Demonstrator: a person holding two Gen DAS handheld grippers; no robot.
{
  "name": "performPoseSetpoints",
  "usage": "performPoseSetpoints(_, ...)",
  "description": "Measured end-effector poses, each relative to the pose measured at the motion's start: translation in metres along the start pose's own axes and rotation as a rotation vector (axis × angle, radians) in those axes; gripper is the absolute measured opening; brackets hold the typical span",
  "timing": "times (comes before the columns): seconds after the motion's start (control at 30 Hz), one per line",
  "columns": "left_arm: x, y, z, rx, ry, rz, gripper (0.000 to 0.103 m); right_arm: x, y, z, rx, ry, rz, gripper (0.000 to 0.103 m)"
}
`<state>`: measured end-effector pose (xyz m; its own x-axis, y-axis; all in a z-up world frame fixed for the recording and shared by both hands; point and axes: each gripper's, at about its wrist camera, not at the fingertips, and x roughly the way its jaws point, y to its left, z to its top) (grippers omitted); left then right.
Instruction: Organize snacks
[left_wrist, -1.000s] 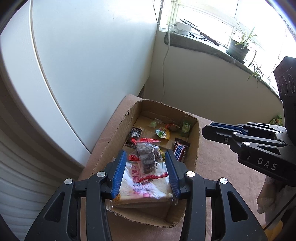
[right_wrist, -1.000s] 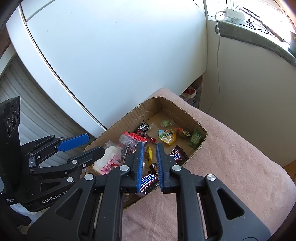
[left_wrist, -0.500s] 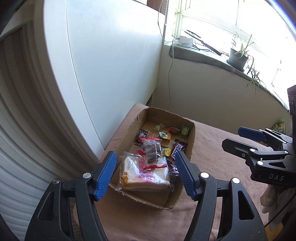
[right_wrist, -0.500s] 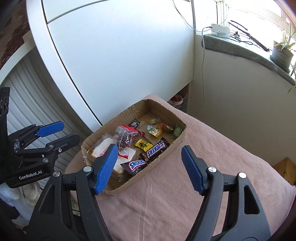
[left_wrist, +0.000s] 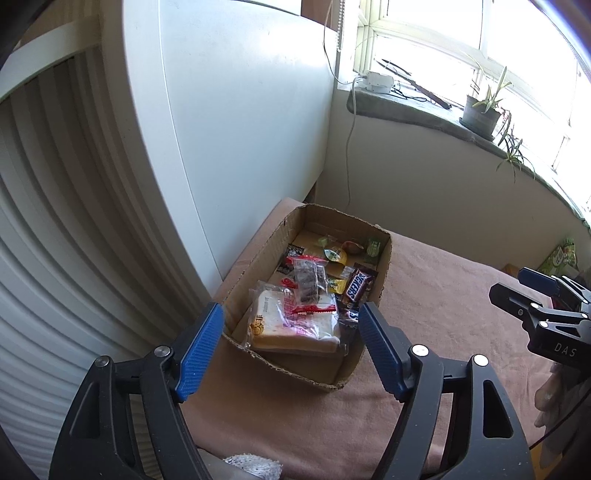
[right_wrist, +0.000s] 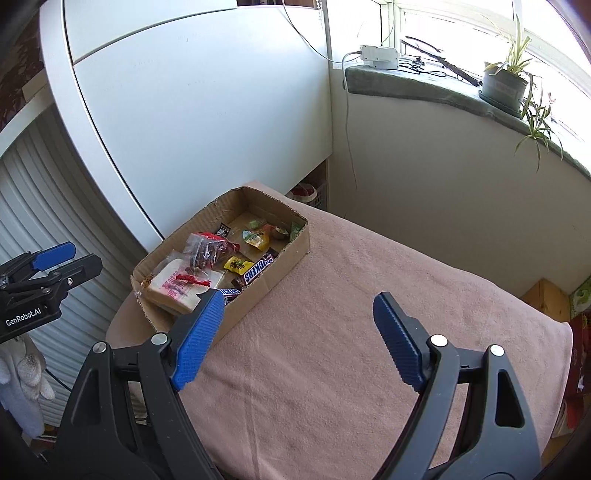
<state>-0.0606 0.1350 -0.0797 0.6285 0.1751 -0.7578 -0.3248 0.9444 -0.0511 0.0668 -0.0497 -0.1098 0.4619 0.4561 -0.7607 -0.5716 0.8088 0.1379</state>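
A cardboard box (left_wrist: 384, 266) (right_wrist: 284, 260) sits on the pink cloth at the table's far left corner. Inside lie a wrapped bread slice (left_wrist: 291, 325) (right_wrist: 173, 284), a clear bag of dark pieces with red trim (left_wrist: 308, 282) (right_wrist: 207, 251), Snickers bars (left_wrist: 358, 286) (right_wrist: 258, 269) and several small sweets. My left gripper (left_wrist: 290, 349) hovers in front of the box, jaws still opening, nothing between them. My right gripper (right_wrist: 297, 339) is over bare cloth to the right of the box, jaws also opening and empty.
The pink cloth (right_wrist: 369, 295) covers the table top. A white cabinet (right_wrist: 184, 92) stands behind the box, a ribbed shutter (left_wrist: 55, 240) on the left. The windowsill holds a potted plant (right_wrist: 506, 85) and a white power strip (right_wrist: 380, 55) with cables.
Both grippers opened and pulled back from the box. The left one let the bread packet down into the box; the right one let go of a Snickers bar and moved right over the cloth.
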Motion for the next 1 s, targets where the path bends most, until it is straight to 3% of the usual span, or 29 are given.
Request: performPoseSetpoints(1.0,-0.006,-0.008,-0.006,0.03,-0.007,-0.009,0.076,-0.017,-0.019,-0.019,0.054,-0.002,-0.033,0.086)
